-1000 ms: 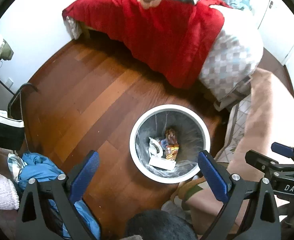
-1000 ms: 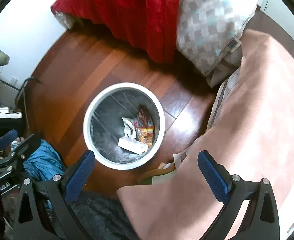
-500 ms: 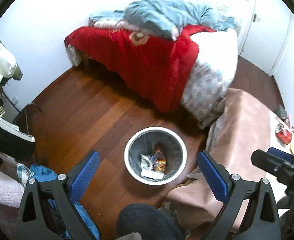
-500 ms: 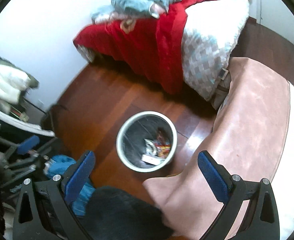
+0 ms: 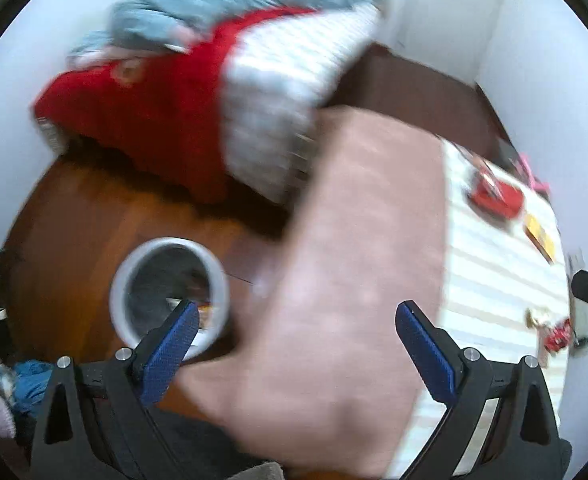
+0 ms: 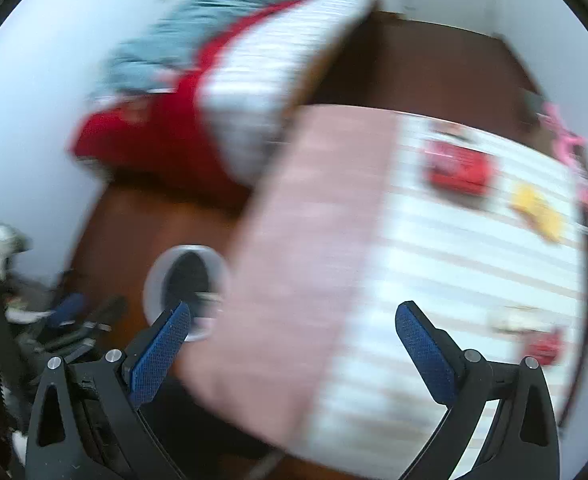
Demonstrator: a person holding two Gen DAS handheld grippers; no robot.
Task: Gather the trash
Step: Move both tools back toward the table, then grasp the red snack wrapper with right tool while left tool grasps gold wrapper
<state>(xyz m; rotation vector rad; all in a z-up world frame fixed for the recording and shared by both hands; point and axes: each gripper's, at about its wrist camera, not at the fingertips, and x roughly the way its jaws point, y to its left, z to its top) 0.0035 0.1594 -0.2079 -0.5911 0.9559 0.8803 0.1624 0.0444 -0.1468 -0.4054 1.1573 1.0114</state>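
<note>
Both views are badly smeared, so only the big shapes can be read. The left tool (image 5: 296, 354) is held with its blue pads spread wide and nothing is gripped between them. The same is seen of the right tool (image 6: 294, 354): pads apart, nothing pinched.

The white bin (image 5: 170, 288) is taken as the landmark. It is stood on the wooden floor (image 5: 74, 216), and some bright wrappers are glimpsed inside it, just past the left tool's near pad. Right beside the bin, a desk (image 5: 502, 280) is seen, draped with a pink cloth (image 5: 358, 264) on the bin's side and a striped white covering further off.

On the desk, well apart from the bin, trash is scattered: a red can (image 5: 494, 196) towards the far end, a yellow packet (image 5: 540, 236) next to it, and a small red scrap (image 5: 559, 335) nearer the camera. What these pieces are exactly cannot be told through the blur.

Beyond the bin, a bed (image 5: 198, 120) with a red blanket and blue bedding is set against the white wall. A blue garment (image 5: 30, 380) is left on the floor near the bin.
</note>
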